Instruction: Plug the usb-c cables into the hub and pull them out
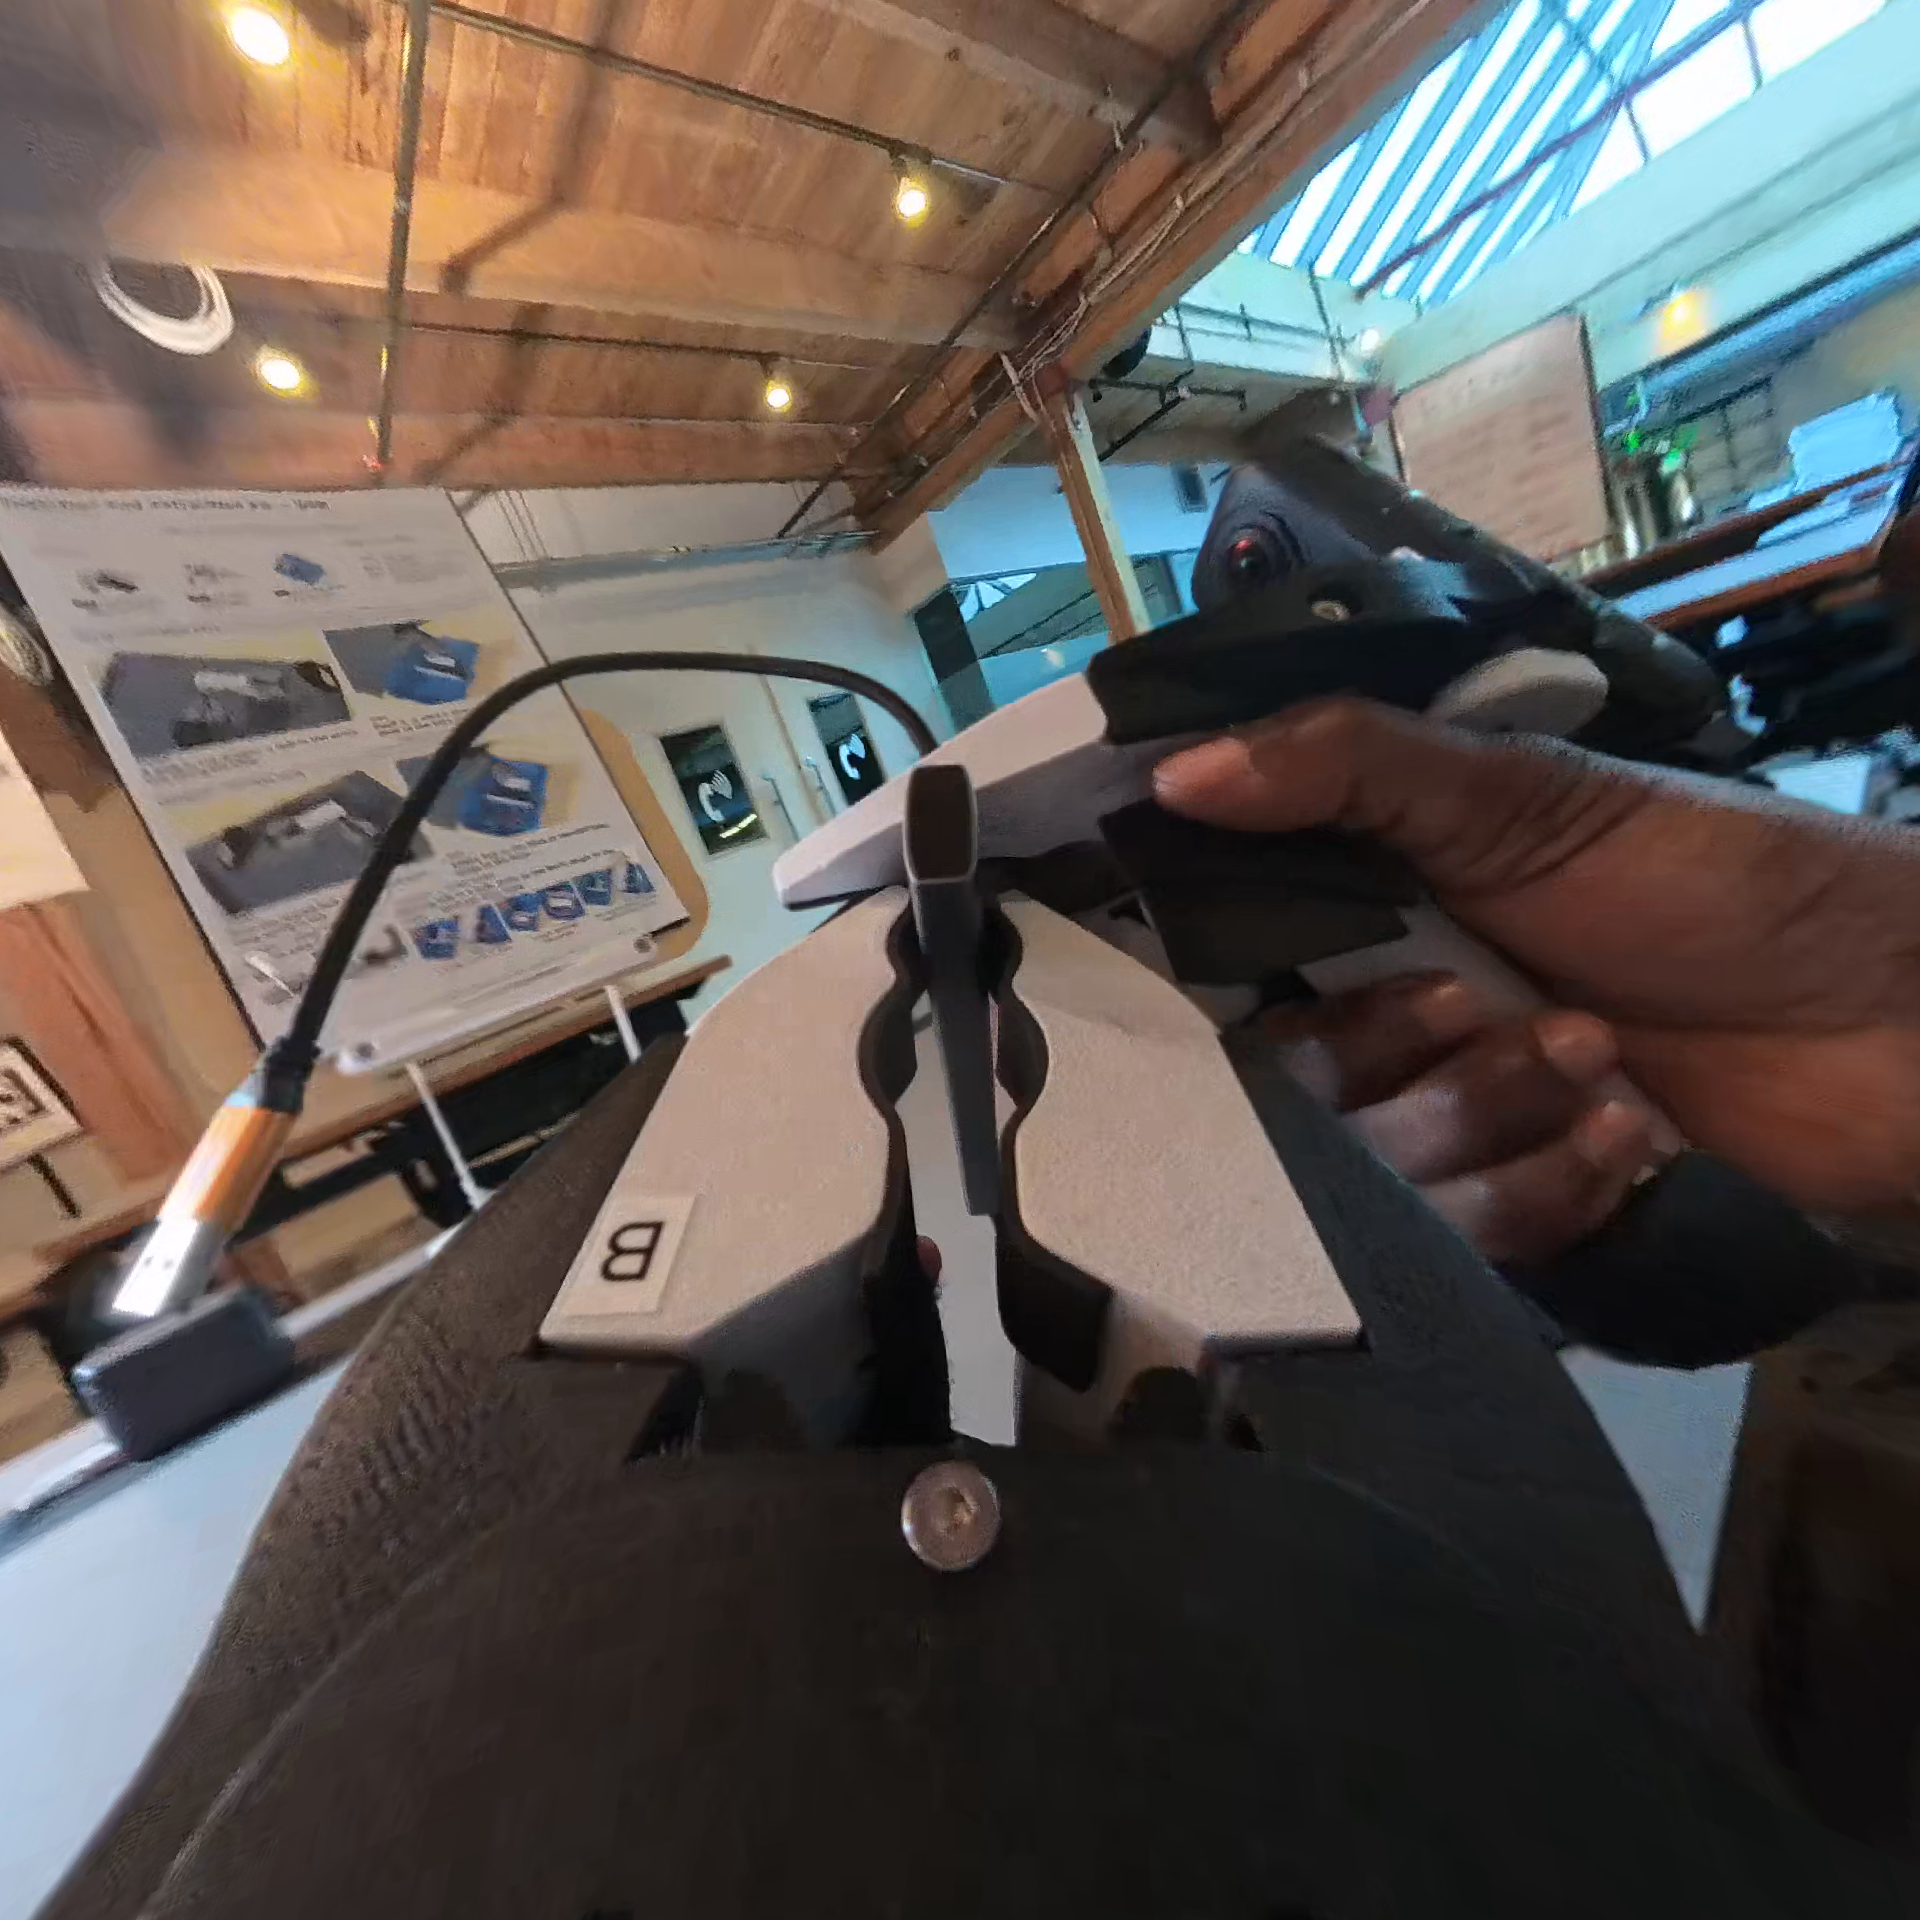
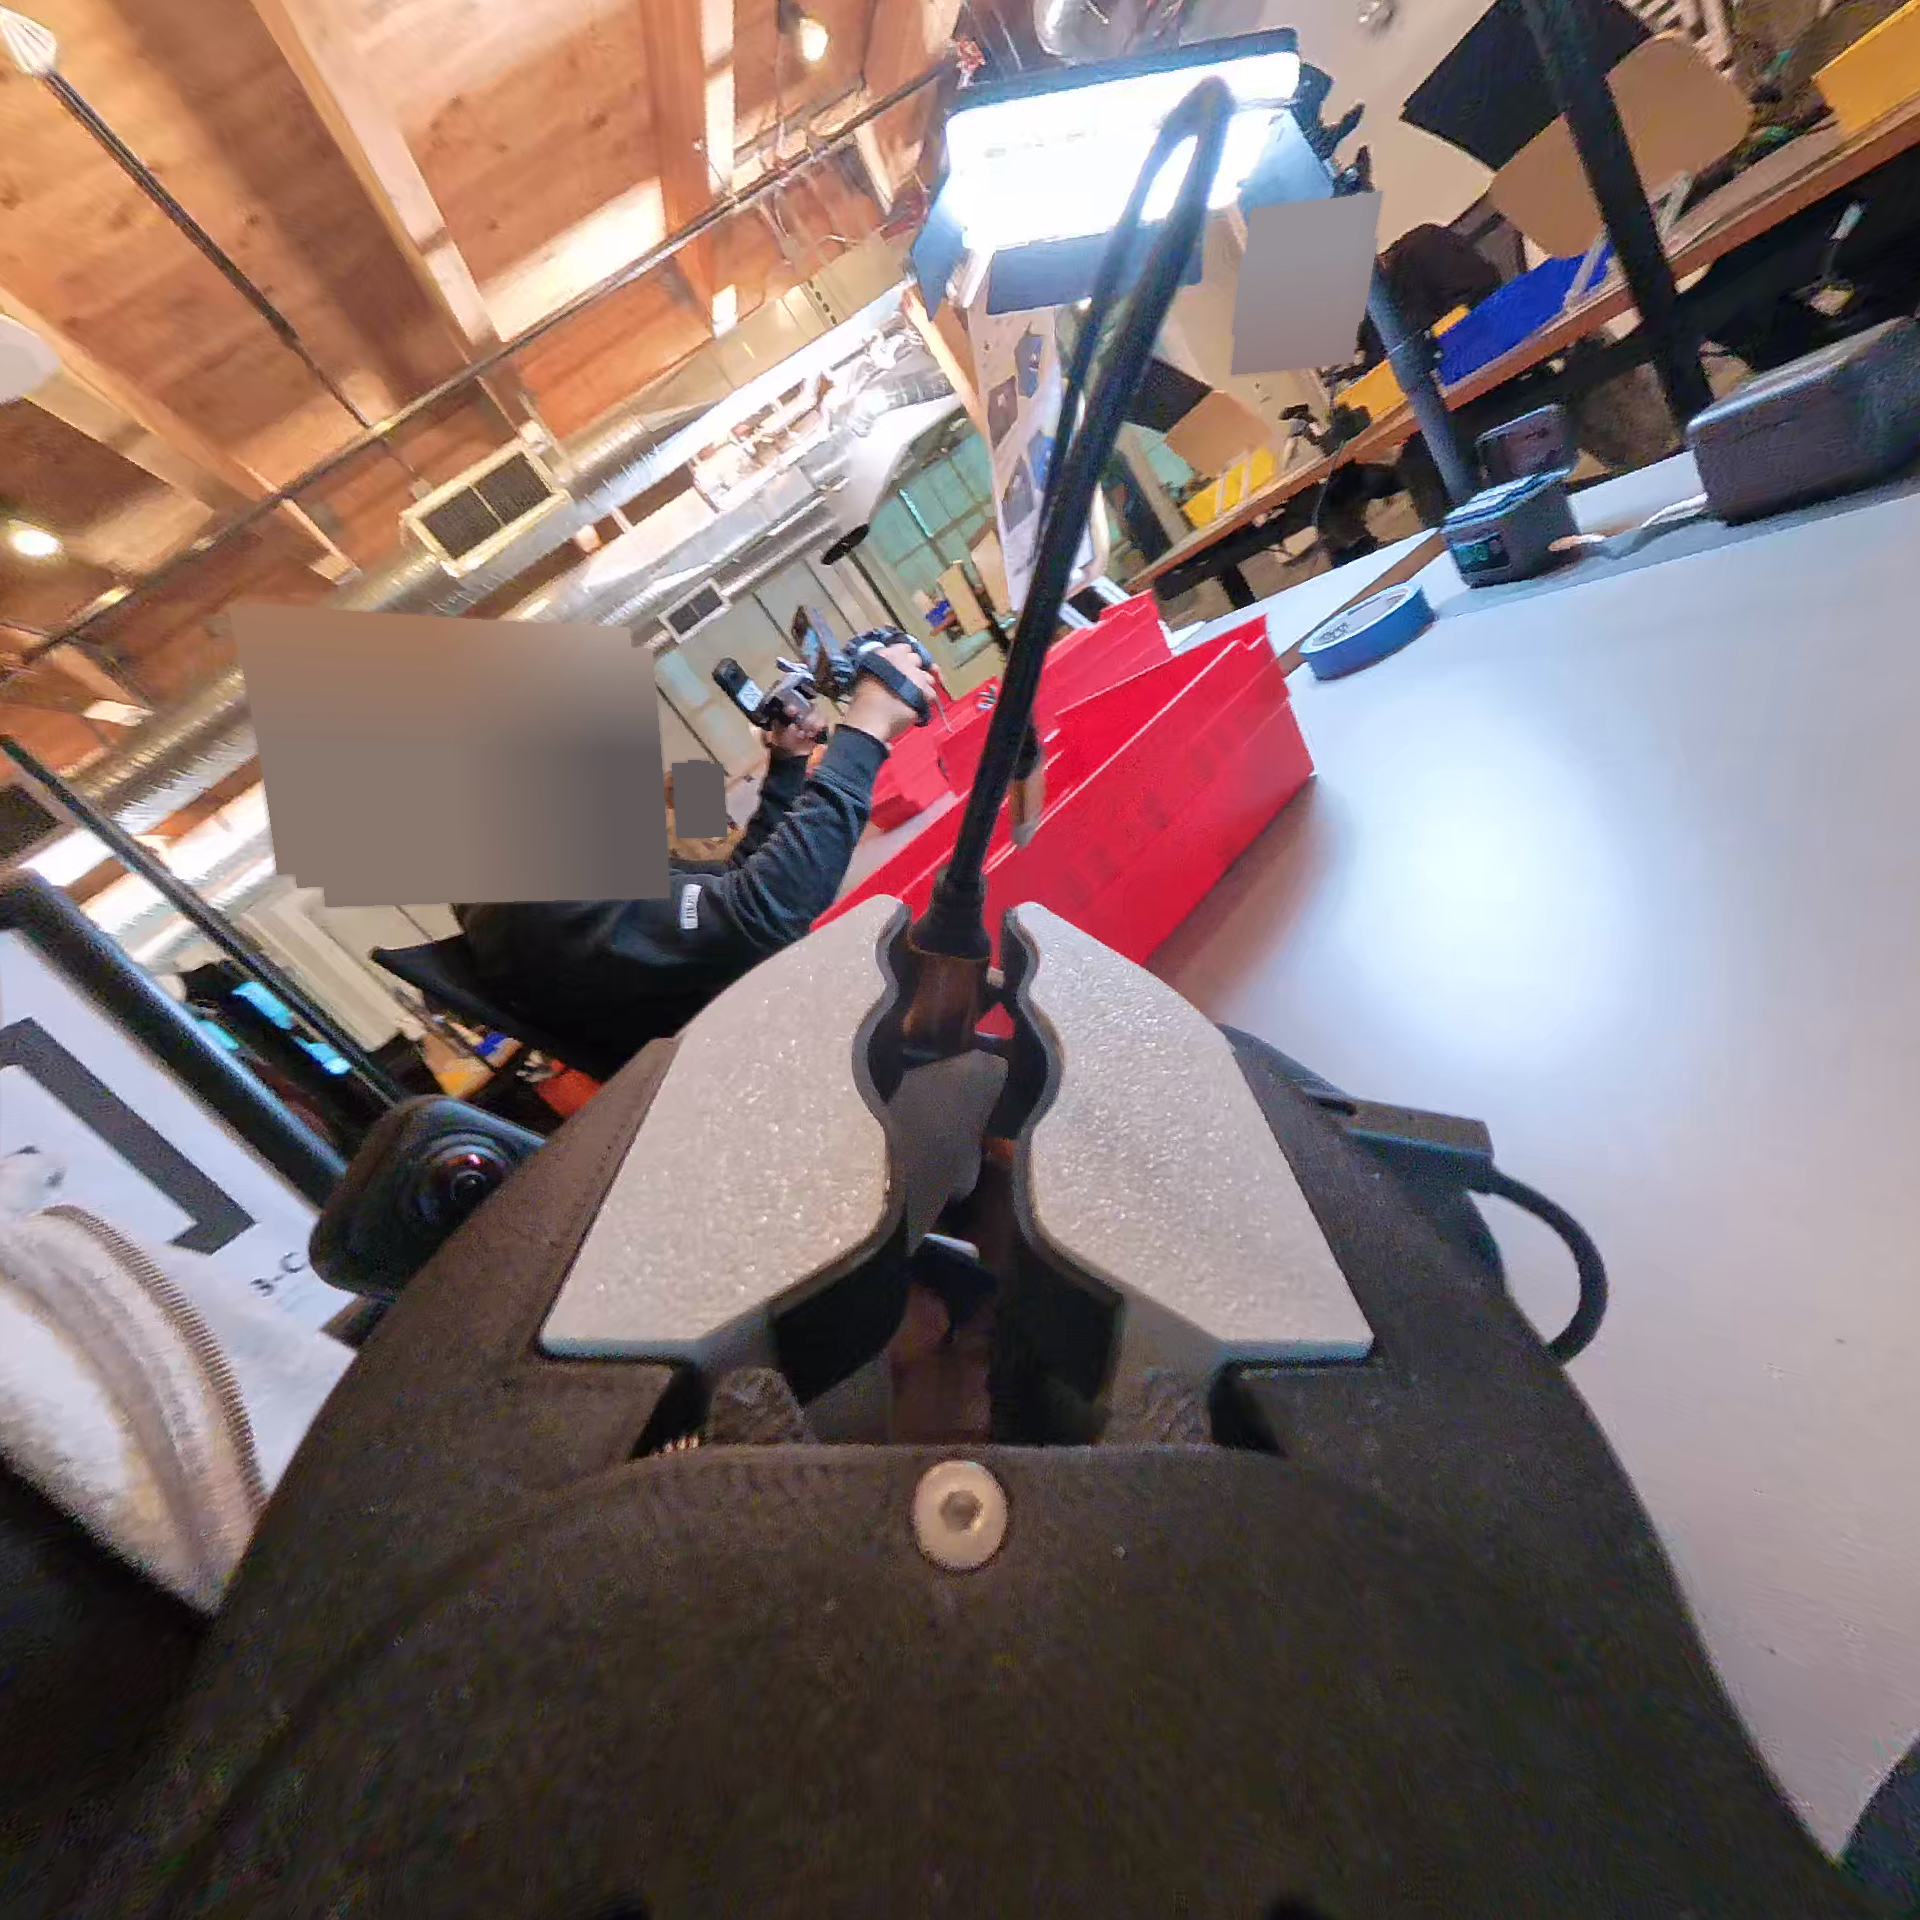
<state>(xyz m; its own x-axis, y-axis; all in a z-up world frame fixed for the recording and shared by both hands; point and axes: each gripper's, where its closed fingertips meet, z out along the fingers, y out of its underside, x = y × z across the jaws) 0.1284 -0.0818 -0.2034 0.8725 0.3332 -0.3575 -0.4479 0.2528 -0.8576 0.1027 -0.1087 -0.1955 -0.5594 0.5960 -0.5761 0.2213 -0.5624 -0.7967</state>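
In the left wrist view my left gripper is shut on the hub, a thin dark grey slab seen edge-on that stands up between the grey fingers. My right gripper, held by a hand, comes in from the right and meets the hub's top. In the right wrist view my right gripper is shut on a copper-coloured cable plug. Its black cable loops up and over. The cable's free end, a copper and silver plug, hangs at the left. Whether the gripped plug sits in the hub is hidden.
A white table carries red bins, a blue tape roll, a small dark device and a dark case. A dark block lies under the hanging plug. A person with another gripper sits beyond. A poster board stands at the left. Both grippers' tips are close together, under 4 cm apart.
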